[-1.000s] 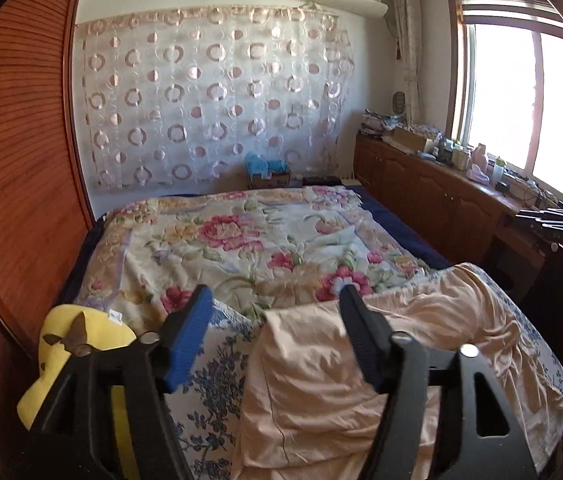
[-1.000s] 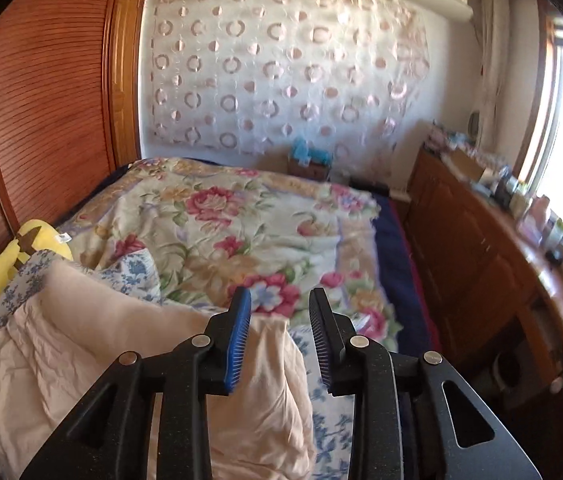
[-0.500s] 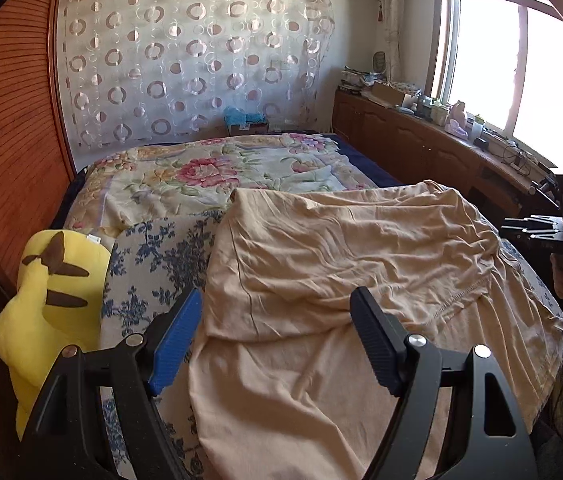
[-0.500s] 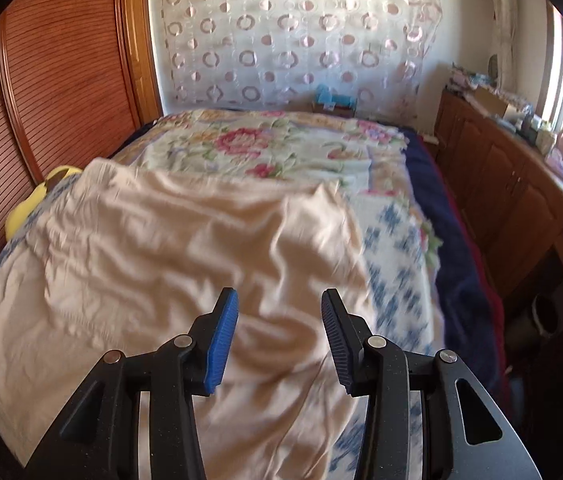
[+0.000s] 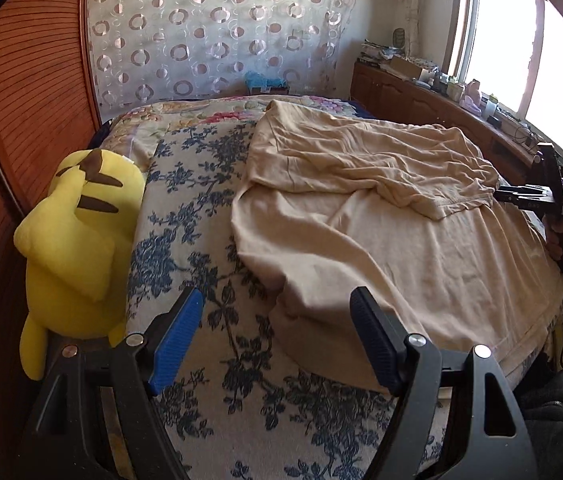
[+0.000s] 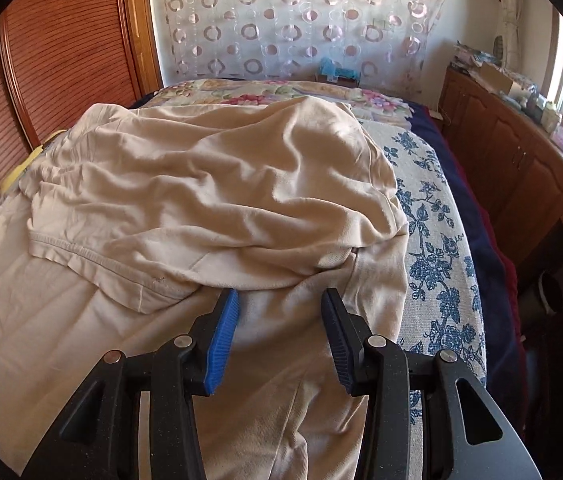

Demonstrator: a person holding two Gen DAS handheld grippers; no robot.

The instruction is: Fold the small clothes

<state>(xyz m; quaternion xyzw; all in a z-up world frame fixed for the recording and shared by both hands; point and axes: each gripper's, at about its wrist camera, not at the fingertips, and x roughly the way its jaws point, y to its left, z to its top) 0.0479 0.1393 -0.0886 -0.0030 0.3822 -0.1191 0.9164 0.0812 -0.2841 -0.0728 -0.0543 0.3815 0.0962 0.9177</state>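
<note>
A large beige garment [image 5: 401,248] lies spread on the bed, its upper part folded back over the lower so that a stitched hem [image 6: 93,258] shows. My left gripper [image 5: 275,294] hovers open above the garment's near left edge, with nothing between its blue pads. Over the near right part of the cloth [image 6: 201,184], my right gripper [image 6: 281,292] is open, just short of the folded layer's edge. In the left wrist view, the right gripper [image 5: 501,194] reaches in from the right, held by a hand [image 5: 561,236].
A yellow plush toy [image 5: 77,232] leans against the wooden slatted wall [image 5: 21,100] left of the garment. Under the garment are a blue-flowered bedcover [image 6: 433,240] and a floral quilt [image 5: 201,110]. A cluttered wooden sideboard [image 6: 521,168] runs along the right under the window.
Both grippers have come down toward the bed. The garment, bunched up close to the fingers before, now lies spread out with one layer folded over. The right jaws stand wider than before.
</note>
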